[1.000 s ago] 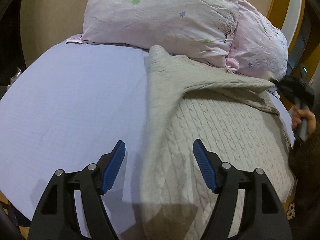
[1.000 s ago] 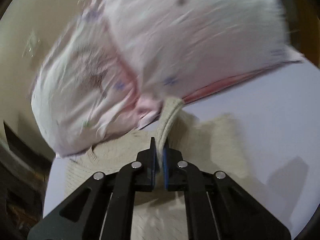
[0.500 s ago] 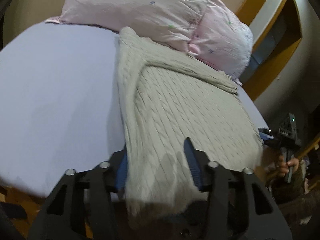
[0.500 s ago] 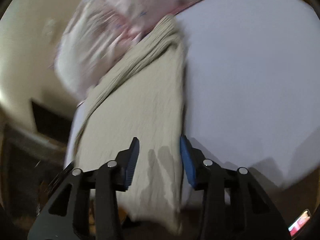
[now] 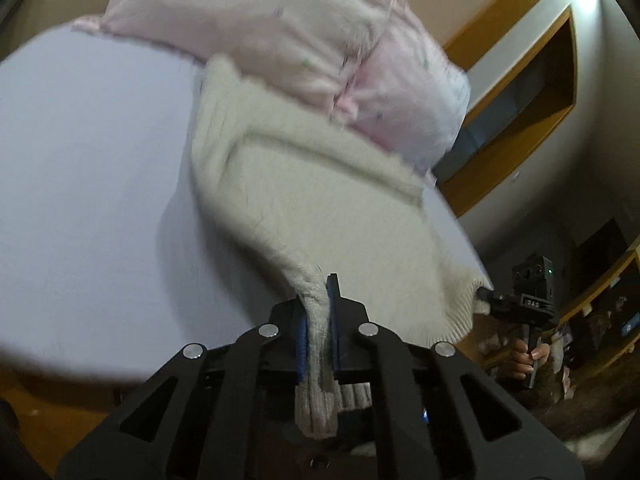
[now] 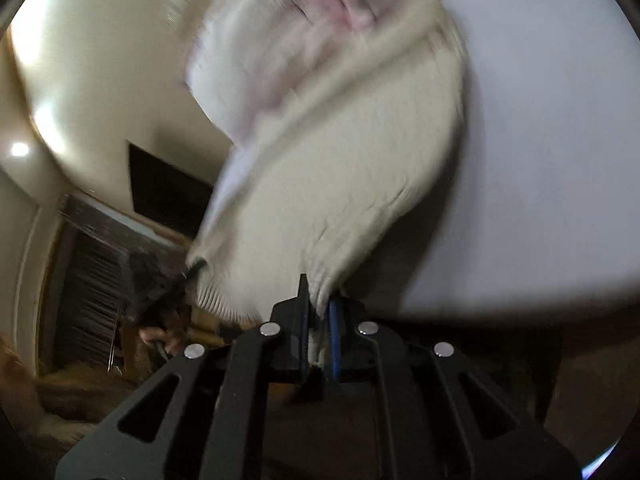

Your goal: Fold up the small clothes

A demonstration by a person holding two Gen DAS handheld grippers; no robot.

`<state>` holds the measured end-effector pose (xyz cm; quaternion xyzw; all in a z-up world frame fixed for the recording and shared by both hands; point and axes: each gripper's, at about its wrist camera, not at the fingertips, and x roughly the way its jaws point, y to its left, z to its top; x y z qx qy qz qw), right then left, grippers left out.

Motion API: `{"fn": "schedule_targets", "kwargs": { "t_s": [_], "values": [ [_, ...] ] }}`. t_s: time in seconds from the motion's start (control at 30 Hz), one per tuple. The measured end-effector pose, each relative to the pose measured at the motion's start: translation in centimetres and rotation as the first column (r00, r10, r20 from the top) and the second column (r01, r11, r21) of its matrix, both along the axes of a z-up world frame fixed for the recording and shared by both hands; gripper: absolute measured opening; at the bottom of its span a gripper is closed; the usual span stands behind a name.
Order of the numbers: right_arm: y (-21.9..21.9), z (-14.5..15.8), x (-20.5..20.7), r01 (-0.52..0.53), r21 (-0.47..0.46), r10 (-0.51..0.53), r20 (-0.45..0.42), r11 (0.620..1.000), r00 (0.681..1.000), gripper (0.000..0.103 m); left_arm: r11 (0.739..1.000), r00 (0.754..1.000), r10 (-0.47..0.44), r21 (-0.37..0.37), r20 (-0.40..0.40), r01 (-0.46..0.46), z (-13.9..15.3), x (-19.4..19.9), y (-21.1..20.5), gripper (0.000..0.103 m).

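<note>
A cream cable-knit sweater (image 5: 320,200) lies on the lilac bed sheet (image 5: 88,184), its far end against the pillows. My left gripper (image 5: 319,312) is shut on one corner of its ribbed hem and lifts it off the bed. My right gripper (image 6: 318,312) is shut on the other hem corner, with the sweater (image 6: 344,168) stretching away from it. In the left wrist view the right gripper (image 5: 496,300) shows at the hem's right corner. In the right wrist view the left gripper (image 6: 188,276) shows at the hem's left corner. Both views are blurred.
Two pink flowered pillows (image 5: 304,32) lie at the head of the bed. A wooden-framed recess (image 5: 520,92) is in the wall to the right. The bed's near edge (image 5: 120,368) is just in front of my left gripper. A dark opening (image 6: 168,192) shows in the wall.
Both grippers have closed on the sweater's hem corners at the near bed edge and raised them. A second ago my right gripper held the sweater near the pillows, and my left was open.
</note>
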<state>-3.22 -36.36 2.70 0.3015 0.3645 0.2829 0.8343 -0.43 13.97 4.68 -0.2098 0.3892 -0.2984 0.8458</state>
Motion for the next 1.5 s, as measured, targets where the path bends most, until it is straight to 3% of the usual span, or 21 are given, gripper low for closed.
{"fn": "schedule_targets", "kwargs": {
  "t_s": [0.13,0.2,0.27,0.4,0.5,0.57,0.6,0.63,0.67,0.7,0.73,0.8,0.9,1.03,1.1,1.2,1.23,1.27,1.33,1.4,1.5],
  "values": [
    [-1.2,5.2,7.2,0.099,0.032,-0.102,0.155,0.995,0.983,0.007,0.994,0.99,0.113,-0.011,0.087,-0.113,4.1,6.7,0.9,0.007],
    [-1.8,5.7,13.2,0.18,0.068,-0.189,0.153,0.981,0.97,0.007,0.98,0.977,0.198,-0.012,0.084,-0.198,4.8,12.0,0.9,0.007],
    [-3.0,4.7,18.0,0.269,0.08,-0.276,0.106,0.96,0.955,0.007,0.965,0.963,0.26,0.007,0.065,-0.261,4.5,16.6,0.4,0.007],
    [-4.9,0.2,27.2,0.445,0.034,-0.44,-0.095,0.895,0.893,0.007,0.931,0.936,0.351,0.109,-0.007,-0.348,1.5,25.0,-1.4,0.007],
    [-5.2,-2.3,29.5,0.475,0.025,-0.462,-0.19,0.88,0.866,0.012,0.925,0.919,0.376,0.105,-0.115,-0.365,-0.5,27.8,-1.1,0.007],
    [-5.1,-1.8,29.8,0.457,0.037,-0.445,-0.167,0.889,0.88,0.027,0.938,0.931,0.345,0.07,-0.12,-0.338,-0.2,27.6,-0.5,0.01],
    [-5.0,-1.5,29.9,0.449,0.045,-0.438,-0.149,0.893,0.887,0.046,0.945,0.937,0.326,0.052,-0.122,-0.322,0.3,27.2,0.1,0.015],
    [-5.0,-0.8,29.7,0.459,0.043,-0.452,-0.118,0.887,0.884,0.072,0.947,0.939,0.322,0.042,-0.12,-0.319,0.6,27.1,0.5,0.029],
    [-5.1,-0.1,28.9,0.492,0.029,-0.489,-0.076,0.87,0.869,0.084,0.942,0.936,0.337,0.045,-0.103,-0.334,1.1,26.4,1.1,0.06],
    [-5.3,0.6,28.1,0.515,0.032,-0.515,-0.024,0.857,0.857,0.096,0.93,0.928,0.367,0.051,-0.059,-0.364,2.0,25.3,1.8,0.076],
    [-5.3,1.0,27.8,0.516,0.04,-0.516,0.008,0.856,0.856,0.096,0.927,0.927,0.374,0.045,-0.028,-0.372,2.4,24.3,2.1,0.09],
    [-5.3,1.8,27.0,0.492,0.041,-0.493,0.045,0.87,0.869,0.097,0.938,0.938,0.347,0.033,-0.01,-0.346,2.8,23.6,2.2,0.09],
    [-4.9,1.7,26.2,0.459,0.013,-0.459,0.039,0.888,0.888,0.097,0.958,0.957,0.282,0.065,-0.07,-0.278,1.7,23.1,1.4,0.089],
    [-3.7,1.1,25.4,0.414,-0.009,-0.414,0.008,0.91,0.91,0.097,0.968,0.96,0.236,0.119,-0.148,-0.22,-0.8,23.3,-0.2,0.077],
    [-3.4,0.7,25.4,0.398,-0.006,-0.398,-0.002,0.917,0.917,0.097,0.97,0.958,0.225,0.136,-0.179,-0.202,-1.8,23.0,-0.3,0.069],
    [-3.0,0.9,24.7,0.373,0.003,-0.373,-0.001,0.928,0.928,0.097,0.963,0.958,0.244,0.158,-0.152,-0.22,-2.2,22.7,-1.2,0.056],
    [-2.8,1.0,24.5,0.363,0.006,-0.363,0.002,0.932,0.932,0.097,0.962,0.953,0.249,0.154,-0.17,-0.224,-2.5,22.7,-1.4,0.039],
    [-2.7,1.2,24.2,0.353,0.011,-0.353,0.007,0.936,0.936,0.097,0.962,0.948,0.257,0.141,-0.188,-0.233,-2.7,22.8,-1.4,0.021],
    [-2.8,1.8,23.8,0.338,0.023,-0.339,0.013,0.941,0.941,0.097,0.966,0.938,0.259,0.074,-0.232,-0.248,-3.2,23.0,-1.3,0.018],
    [-3.3,2.3,22.8,0.333,0.034,-0.334,0.03,0.942,0.942,0.097,0.97,0.942,0.238,0.01,-0.235,-0.243,-2.3,23.0,-1.4,0.017],
    [-5.0,3.3,20.9,0.349,0.048,-0.352,0.069,0.936,0.933,0.097,0.979,0.976,0.166,-0.097,-0.137,-0.18,2.4,22.6,-4.1,0.016]
  ]
}}
